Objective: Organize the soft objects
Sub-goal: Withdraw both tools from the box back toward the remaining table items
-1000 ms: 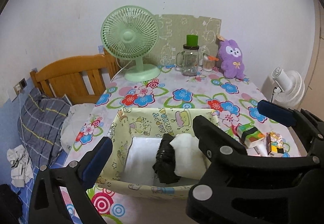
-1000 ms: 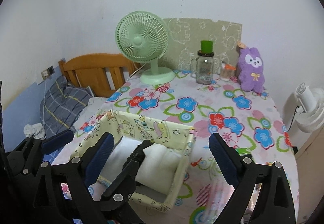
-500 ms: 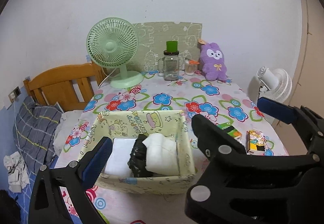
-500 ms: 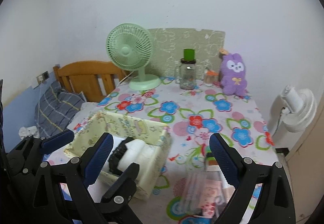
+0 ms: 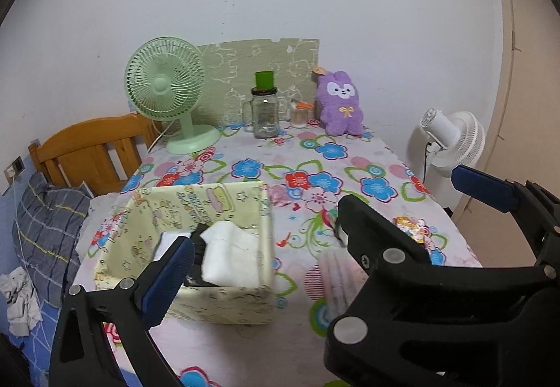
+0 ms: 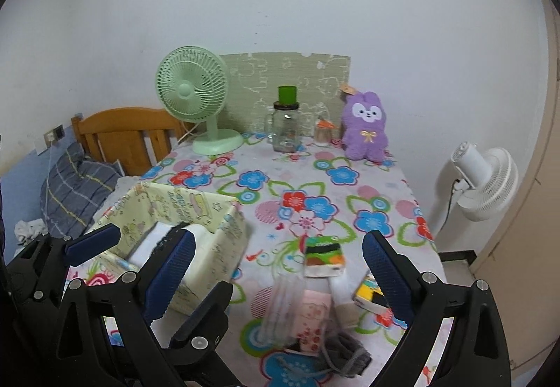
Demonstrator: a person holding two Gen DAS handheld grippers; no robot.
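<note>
Both hand-held grippers are spread wide with nothing between the fingers. The left hand-held gripper [image 5: 322,222] fills the bottom of the left wrist view, and its left blue-padded finger [image 5: 168,278] overlaps the near corner of the pale yellow cartoon-print fabric box [image 5: 196,208] at lower left of centre. That box holds a folded white cloth [image 5: 231,254], with a rolled black cloth [image 5: 196,247] just left of it and something flat and white [image 5: 167,241] further left, partly hidden.

The right hand-held gripper [image 6: 276,275] hangs over the lower middle of the right wrist view. Between its fingers, on the flower-print worktop [image 6: 315,184], sit a green-and-orange tissue pack [image 6: 322,255], a blurry clear plastic packet with pink print [image 6: 301,313], a yellow-and-black small packet [image 6: 367,292] and a crumpled grey knit cloth [image 6: 346,355] near the bottom edge.

Further out, at the far end of the worktop: a mint green desk fan [image 6: 196,96], a glass jar with a green cup on top [image 6: 286,128] and a purple plush bunny [image 6: 365,126]. A white floor fan [image 6: 486,184] stands at the right edge, a wooden bed headboard [image 6: 122,131] at the left.
</note>
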